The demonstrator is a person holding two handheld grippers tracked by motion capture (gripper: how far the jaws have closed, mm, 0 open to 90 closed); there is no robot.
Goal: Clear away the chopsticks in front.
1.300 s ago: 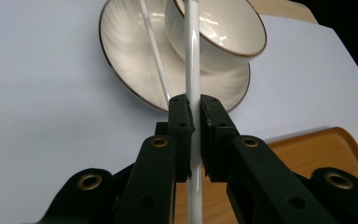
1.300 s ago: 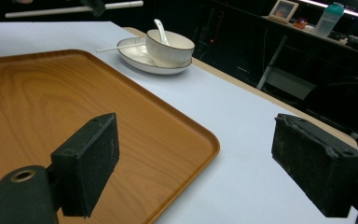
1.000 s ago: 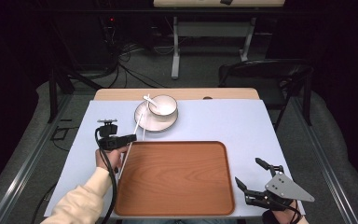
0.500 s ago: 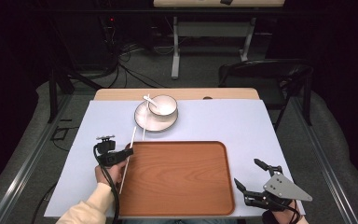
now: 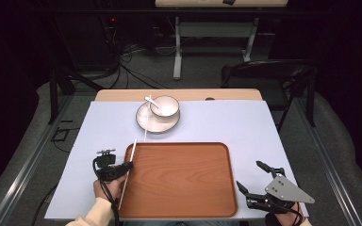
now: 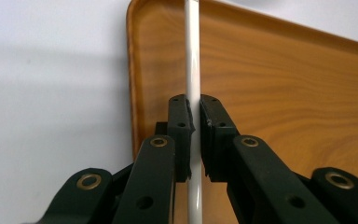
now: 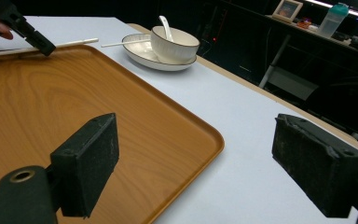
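Note:
My left gripper (image 5: 122,166) is shut on a white chopstick (image 5: 127,173), which lies lengthwise over the left rim of the wooden tray (image 5: 179,176). The left gripper view has both black jaws clamped on the chopstick (image 6: 193,65) just inside the tray's rim (image 6: 133,88). A second chopstick (image 5: 145,130) leans off the white plate (image 5: 146,123). On that plate stands a bowl (image 5: 165,107) with a spoon (image 5: 149,100) in it. My right gripper (image 5: 250,175) hovers open and empty at the tray's near right corner, its pads (image 7: 86,161) wide apart.
A pale blue mat (image 5: 245,127) covers the table, with bare mat to the right of the tray and around the plate. Behind the table are a black chair (image 5: 268,75), a desk frame and cables on the floor.
My left gripper has drawn back toward the person with the chopstick, from beside the plate to the tray's left edge. The right gripper has stayed in place.

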